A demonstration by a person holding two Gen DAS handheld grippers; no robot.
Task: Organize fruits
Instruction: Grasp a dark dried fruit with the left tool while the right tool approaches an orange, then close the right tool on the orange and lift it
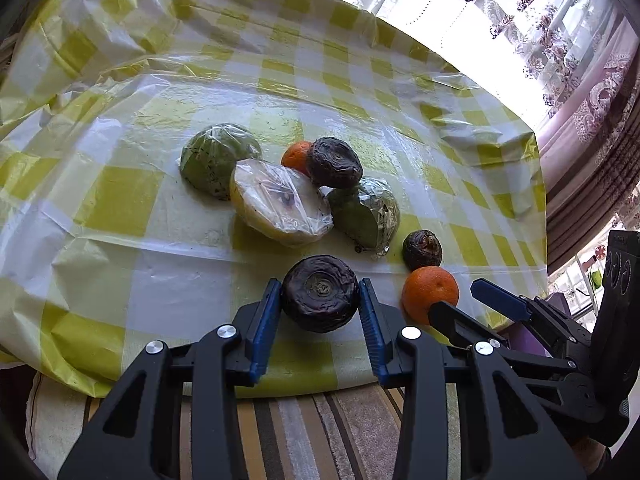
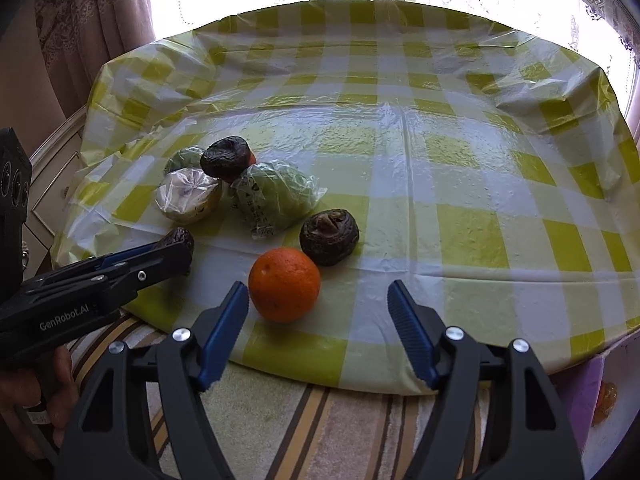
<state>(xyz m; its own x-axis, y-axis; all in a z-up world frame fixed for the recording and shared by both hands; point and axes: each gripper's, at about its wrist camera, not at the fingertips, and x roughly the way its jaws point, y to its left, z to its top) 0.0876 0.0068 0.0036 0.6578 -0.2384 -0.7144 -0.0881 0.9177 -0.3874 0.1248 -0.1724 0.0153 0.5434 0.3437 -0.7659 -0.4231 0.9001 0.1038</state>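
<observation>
My left gripper (image 1: 320,296) is shut on a dark wrinkled fruit (image 1: 320,294) near the table's front edge; it shows in the right wrist view (image 2: 176,240) behind the left gripper's fingers. My right gripper (image 2: 318,300) is open, with an orange (image 2: 284,284) just ahead between its fingers, nearer the left one. The same orange (image 1: 430,292) shows in the left wrist view beside the right gripper (image 1: 472,300). Further back lie a second dark fruit (image 2: 329,236), a third dark fruit (image 2: 225,156), a second orange (image 1: 297,157) and three plastic-wrapped fruits (image 1: 280,202).
The table carries a yellow-and-white checked plastic cloth (image 2: 440,168). A striped rug (image 2: 304,432) lies below its front edge. Curtains and a bright window stand behind the table. A cabinet (image 2: 52,184) stands at the left.
</observation>
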